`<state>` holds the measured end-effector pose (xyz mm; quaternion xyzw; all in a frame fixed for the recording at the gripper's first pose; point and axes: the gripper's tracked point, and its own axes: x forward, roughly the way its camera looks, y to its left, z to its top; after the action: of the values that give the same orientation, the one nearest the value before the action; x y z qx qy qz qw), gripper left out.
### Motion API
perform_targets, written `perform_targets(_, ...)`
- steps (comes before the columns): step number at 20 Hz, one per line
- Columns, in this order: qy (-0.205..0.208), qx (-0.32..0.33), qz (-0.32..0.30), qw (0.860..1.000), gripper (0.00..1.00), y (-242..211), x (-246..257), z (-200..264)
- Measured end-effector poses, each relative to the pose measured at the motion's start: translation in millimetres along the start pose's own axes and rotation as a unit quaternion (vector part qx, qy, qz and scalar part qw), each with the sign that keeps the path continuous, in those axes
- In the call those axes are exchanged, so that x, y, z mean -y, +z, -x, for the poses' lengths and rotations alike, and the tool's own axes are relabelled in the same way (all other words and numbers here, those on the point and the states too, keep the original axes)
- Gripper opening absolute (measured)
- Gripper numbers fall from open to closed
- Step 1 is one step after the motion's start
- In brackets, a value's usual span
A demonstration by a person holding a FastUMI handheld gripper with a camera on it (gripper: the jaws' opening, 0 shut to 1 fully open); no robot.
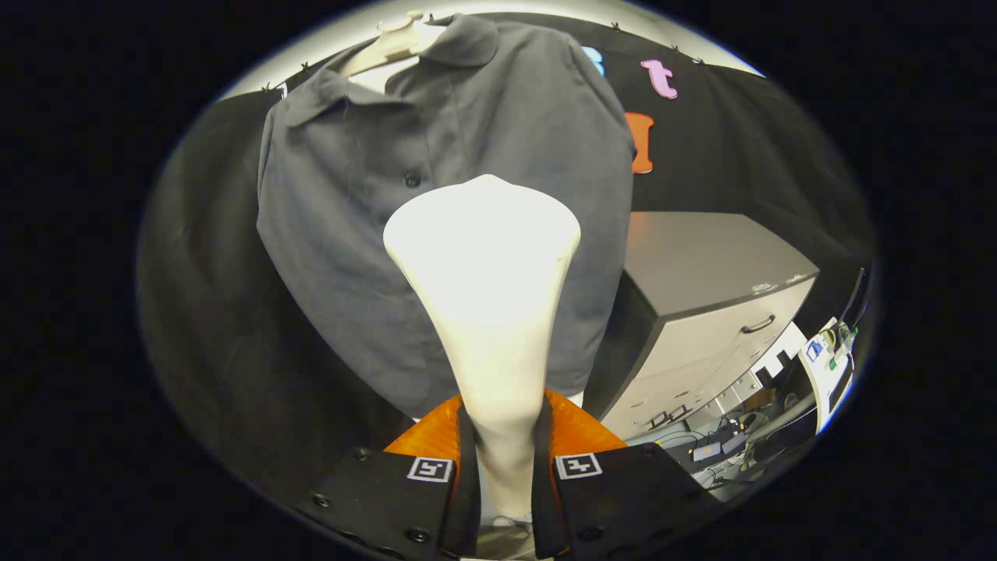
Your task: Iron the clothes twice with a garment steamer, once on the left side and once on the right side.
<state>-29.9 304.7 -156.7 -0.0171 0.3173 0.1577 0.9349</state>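
Observation:
A dark grey polo shirt point(483, 132) hangs on a pale hanger point(389, 43) against the booth's black wall. A white garment steamer point(483, 265) rises from between my fingers, its wide head held up in front of the shirt's middle, just below the button placket. My gripper point(502, 460) is shut on the steamer's narrow handle, one finger on each side. The steamer's head hides the shirt's lower centre, and whether it touches the cloth I cannot tell.
A grey drawer cabinet point(701, 304) stands right of the shirt, close to its hem. Cables and small devices point(716, 448) lie on the floor below the cabinet. More equipment point(829, 362) stands at the far right.

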Motion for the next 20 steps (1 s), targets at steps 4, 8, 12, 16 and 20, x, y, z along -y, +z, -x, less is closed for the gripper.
perform_targets(4, -0.009, 0.045, -0.006, 0.999, 0.34, 34.3, 31.2, 33.2)
perform_targets(8, -0.025, 0.086, -0.025, 0.996, 0.34, 67.8, 58.3, 68.2)
perform_targets(12, -0.048, 0.116, -0.03, 0.992, 0.34, 89.8, 81.4, 92.7)
perform_targets(16, -0.046, 0.131, -0.026, 0.99, 0.34, 103.1, 82.3, 107.1)
perform_targets(20, -0.05, 0.14, -0.026, 0.989, 0.34, 111.2, 86.2, 110.9)
